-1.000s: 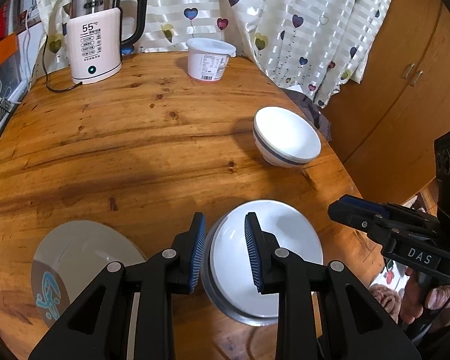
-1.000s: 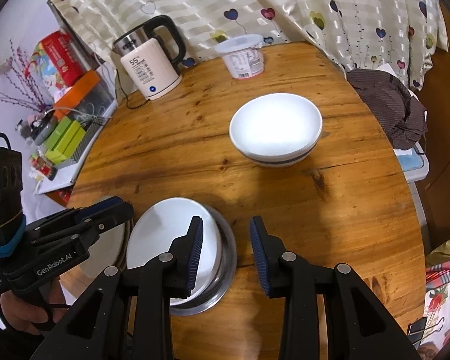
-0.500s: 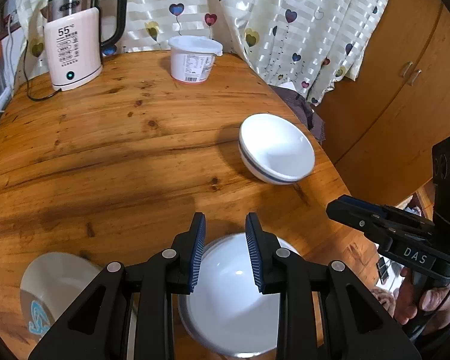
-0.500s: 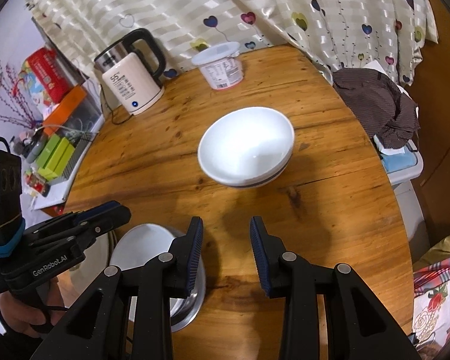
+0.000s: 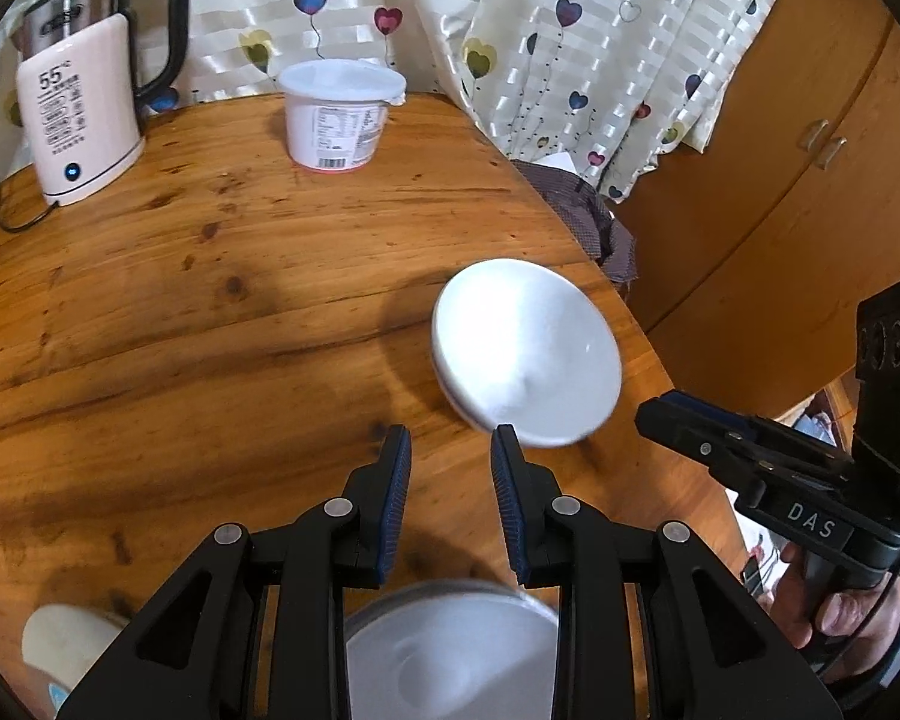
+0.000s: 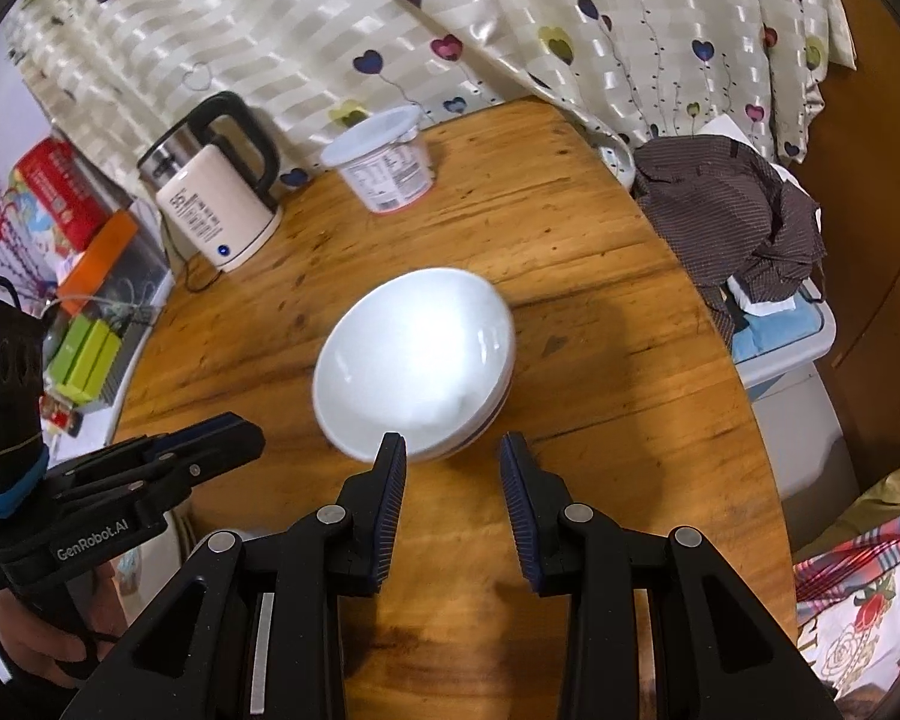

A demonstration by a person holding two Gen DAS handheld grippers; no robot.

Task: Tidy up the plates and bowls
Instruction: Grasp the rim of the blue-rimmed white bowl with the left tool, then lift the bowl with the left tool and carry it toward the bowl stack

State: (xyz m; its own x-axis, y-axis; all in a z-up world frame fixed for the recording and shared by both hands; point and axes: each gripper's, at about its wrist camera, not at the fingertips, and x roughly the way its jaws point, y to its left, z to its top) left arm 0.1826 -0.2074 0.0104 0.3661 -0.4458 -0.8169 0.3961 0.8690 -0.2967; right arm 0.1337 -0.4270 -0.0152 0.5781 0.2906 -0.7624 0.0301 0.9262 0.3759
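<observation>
A white bowl with a dark stripe [image 5: 525, 357] [image 6: 417, 360] sits on the round wooden table [image 5: 210, 312] near its right edge. My left gripper [image 5: 450, 450] is open and empty, its tips just short of the bowl's near left rim. My right gripper [image 6: 453, 456] is open and empty, close to the bowl's near rim. A white plate on a metal dish [image 5: 450, 648] lies under my left gripper. A grey plate with a blue print [image 5: 60, 645] lies at the lower left.
A pink electric kettle [image 5: 78, 114] [image 6: 216, 198] and a white lidded tub [image 5: 339, 114] [image 6: 384, 162] stand at the table's far side by the curtain. A dark cloth [image 6: 732, 204] lies on a box right of the table. Wooden cabinets [image 5: 780, 138] stand to the right.
Both grippers have moved forward across the table toward the striped bowl, which is now much nearer. The stacked plate and the grey plate have slid toward the bottom of the left view.
</observation>
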